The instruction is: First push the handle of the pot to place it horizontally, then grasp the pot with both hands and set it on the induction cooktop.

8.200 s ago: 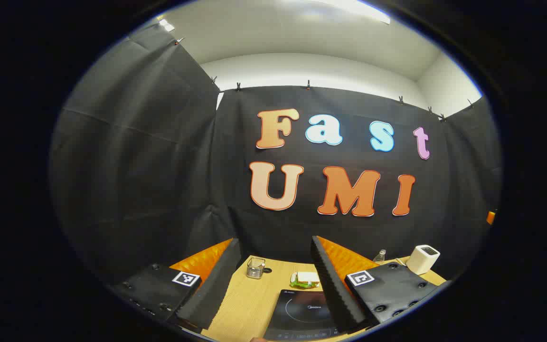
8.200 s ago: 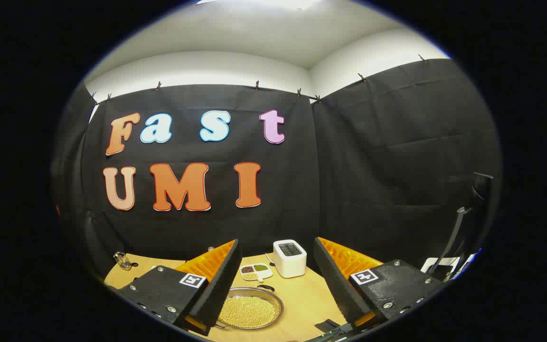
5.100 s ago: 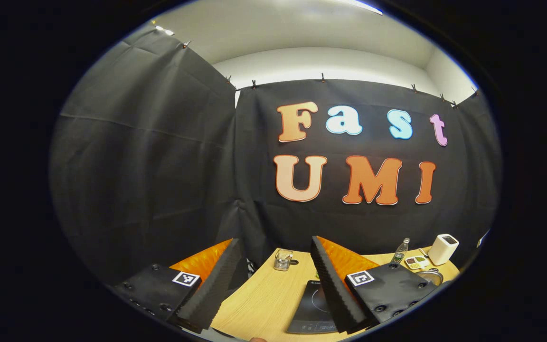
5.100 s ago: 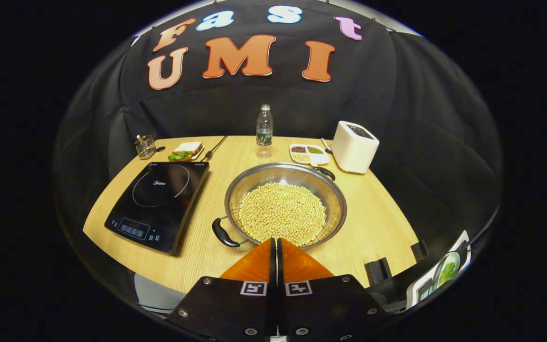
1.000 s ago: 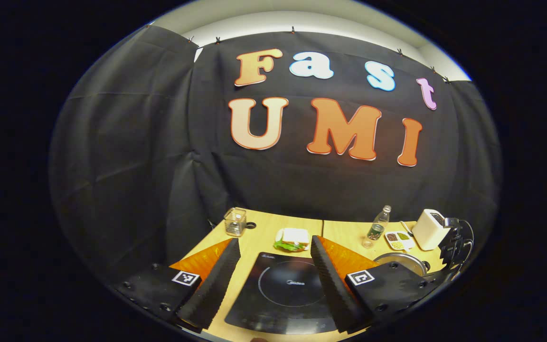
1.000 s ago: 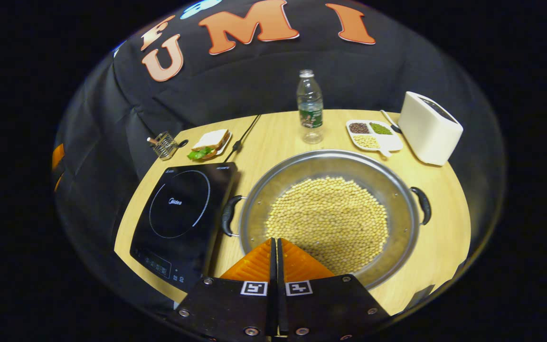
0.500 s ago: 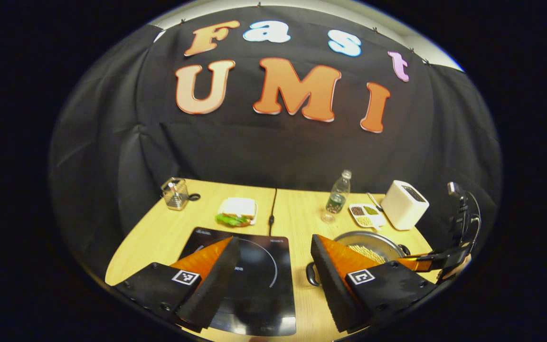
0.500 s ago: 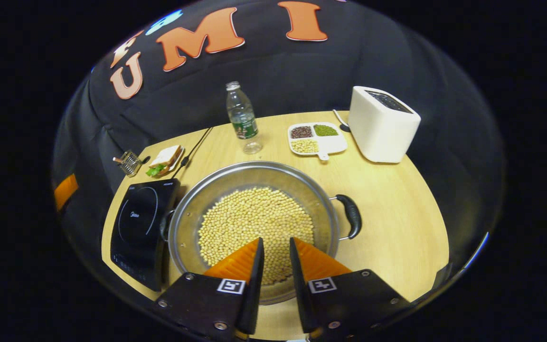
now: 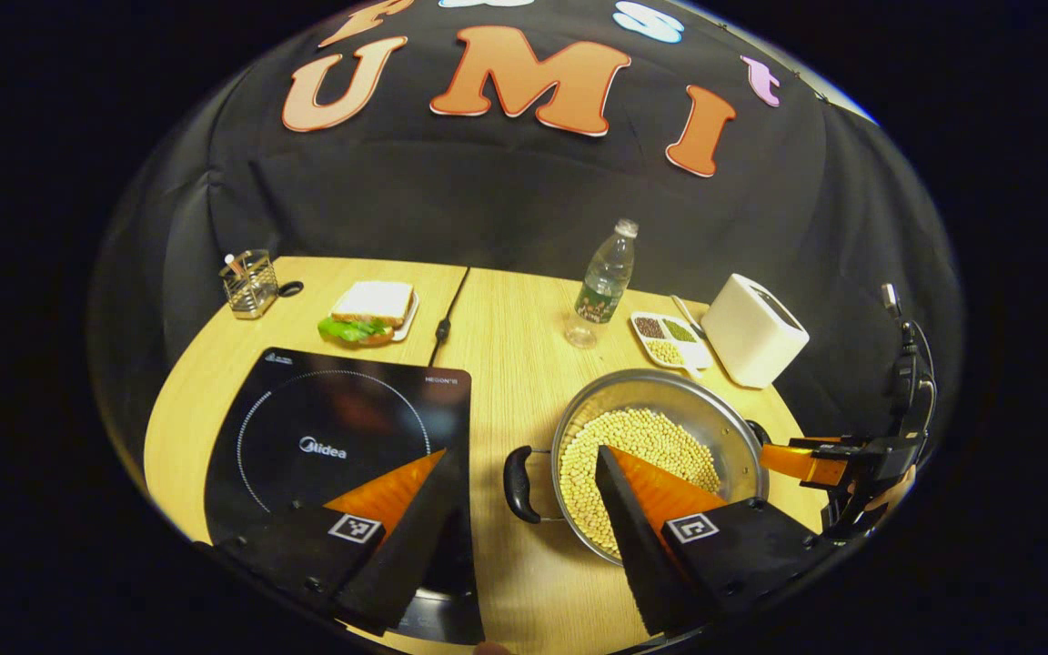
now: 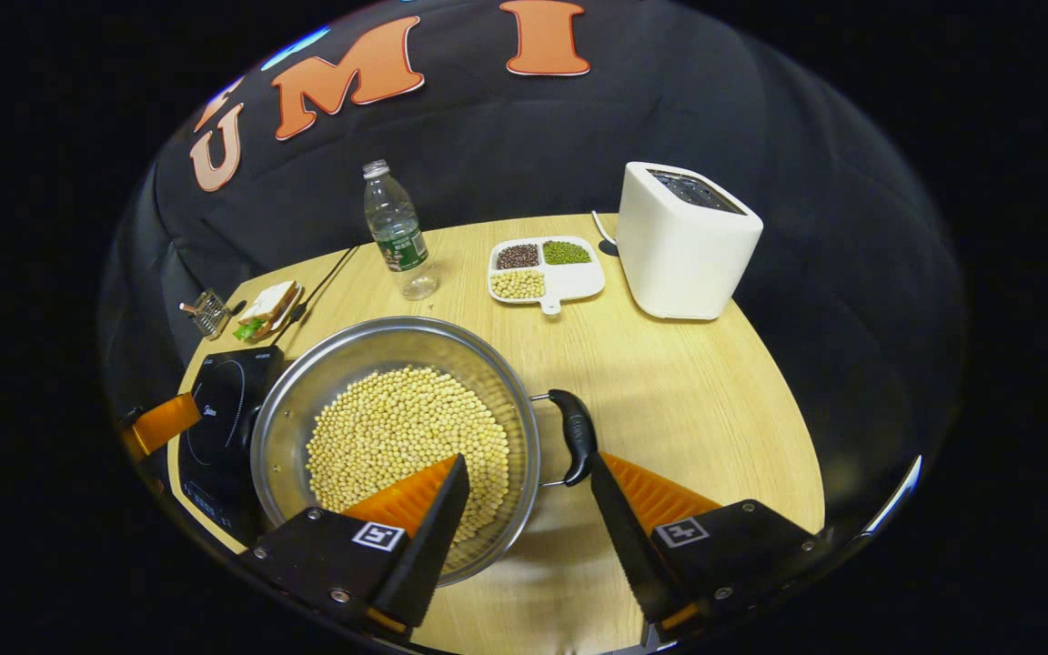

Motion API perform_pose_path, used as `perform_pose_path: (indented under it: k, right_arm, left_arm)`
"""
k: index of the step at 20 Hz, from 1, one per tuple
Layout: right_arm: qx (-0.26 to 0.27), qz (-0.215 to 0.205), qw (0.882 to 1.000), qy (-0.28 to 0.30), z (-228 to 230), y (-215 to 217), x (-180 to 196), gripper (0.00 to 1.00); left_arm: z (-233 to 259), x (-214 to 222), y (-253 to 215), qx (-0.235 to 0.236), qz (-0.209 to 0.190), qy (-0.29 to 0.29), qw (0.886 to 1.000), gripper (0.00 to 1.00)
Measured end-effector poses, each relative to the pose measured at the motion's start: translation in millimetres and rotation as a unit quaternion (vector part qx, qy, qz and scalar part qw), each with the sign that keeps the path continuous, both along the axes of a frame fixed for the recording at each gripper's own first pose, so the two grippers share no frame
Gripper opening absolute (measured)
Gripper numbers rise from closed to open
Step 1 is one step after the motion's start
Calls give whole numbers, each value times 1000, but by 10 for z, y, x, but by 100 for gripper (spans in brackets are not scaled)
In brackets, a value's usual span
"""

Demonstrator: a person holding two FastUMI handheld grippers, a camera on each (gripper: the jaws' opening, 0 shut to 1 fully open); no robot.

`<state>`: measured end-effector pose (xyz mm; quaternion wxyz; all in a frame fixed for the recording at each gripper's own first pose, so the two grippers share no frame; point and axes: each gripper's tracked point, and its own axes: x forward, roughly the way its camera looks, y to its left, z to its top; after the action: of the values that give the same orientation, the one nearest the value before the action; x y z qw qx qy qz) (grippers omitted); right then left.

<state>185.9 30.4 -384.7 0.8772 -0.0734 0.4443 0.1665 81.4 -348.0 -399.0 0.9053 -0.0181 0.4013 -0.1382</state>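
Pot (image 10: 397,428) of beans sits on the wooden surface (image 10: 697,382) just right of the induction cooktop (image 9: 333,437), its handles now level, with bare wood on its right side. Both grippers hang with jaws spread: the left gripper (image 9: 524,509) over the left handle (image 9: 517,482), the right gripper (image 10: 524,509), pressed together a second ago, around the right handle (image 10: 576,435). Farther back stand a bottle (image 10: 394,229), a divided dish (image 10: 542,264), a white toaster (image 10: 683,241) and a sandwich (image 9: 369,309) before the black cloth wall.

Recording booth, black cloth wall (image 9: 506,209), wooden table (image 10: 670,382), toaster (image 10: 683,241), induction cooktop (image 9: 333,437)
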Motion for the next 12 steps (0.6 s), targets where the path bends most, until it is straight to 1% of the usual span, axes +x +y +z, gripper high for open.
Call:
perform_pose_path:
  k: [2, 4, 6, 10, 12]
  right_arm:
    - [-6, 0, 1000, 3, -72, -36, 62, 90]
    - [-6, -2, 1000, 10, -135, -53, 106, 92]
    - [-10, 0, 1000, 13, -210, -72, 166, 92]
    - [-12, 8, 999, 31, -357, -38, 216, 92]
    - [-13, 10, 999, 40, -446, -7, 249, 92]
  left_arm:
    - [-203, -32, -48, 1, -3, 25, 1000, 98]
    - [-343, -35, -103, 4, -7, 43, 999, 99]
    - [-462, 21, -118, 9, -4, 55, 998, 97]
    - [-684, 84, -104, 20, 4, 93, 995, 99]
    - [-790, 84, -138, 15, 7, 113, 993, 99]
